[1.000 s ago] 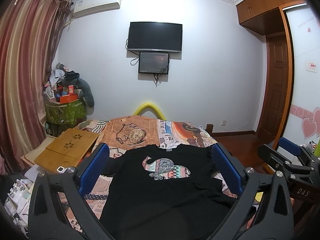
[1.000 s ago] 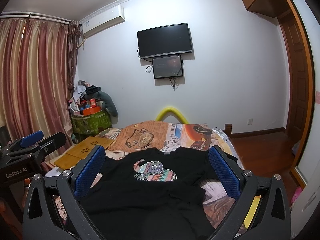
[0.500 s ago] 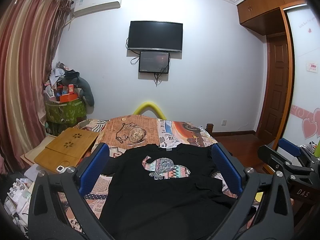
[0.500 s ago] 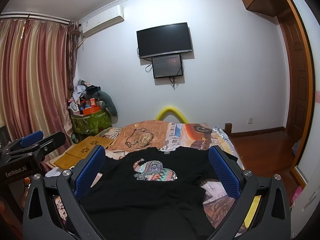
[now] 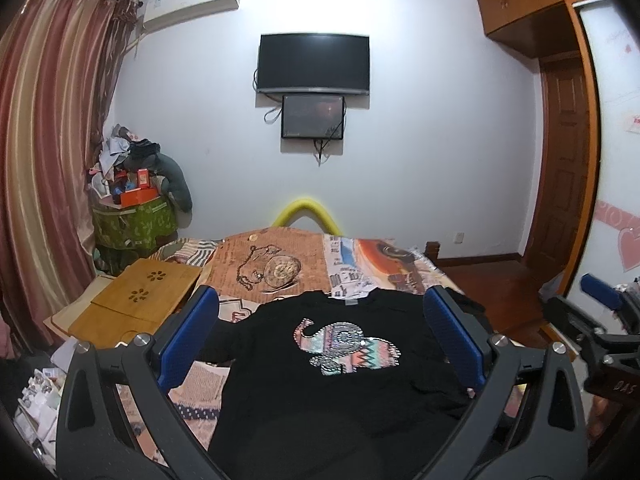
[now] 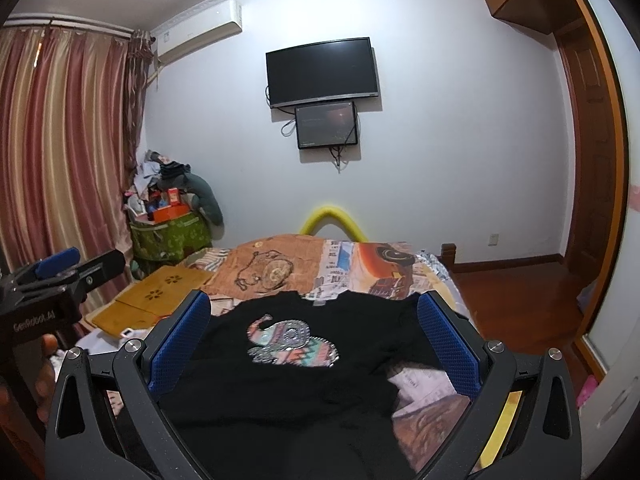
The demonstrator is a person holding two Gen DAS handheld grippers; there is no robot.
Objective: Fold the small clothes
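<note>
A small black T-shirt (image 5: 320, 392) with a patterned elephant print (image 5: 346, 346) lies spread face up on the bed, collar toward the far wall; it also shows in the right wrist view (image 6: 288, 384). My left gripper (image 5: 320, 312) is open and empty, held above the shirt's near part. My right gripper (image 6: 314, 312) is open and empty, also above the shirt. The right gripper shows at the right edge of the left wrist view (image 5: 600, 320); the left gripper shows at the left edge of the right wrist view (image 6: 60, 276). The shirt's hem is hidden below the frames.
The bed (image 5: 280, 264) has a patterned cover. A wooden lap tray (image 5: 140, 300) lies on its left side. A green bin piled with clutter (image 5: 132, 220) stands by the curtain. A TV (image 5: 314, 62) hangs on the far wall. A wooden door (image 5: 568, 168) is at right.
Almost nothing has changed. Both grippers stay open above the shirt, with only a slight shift of view.
</note>
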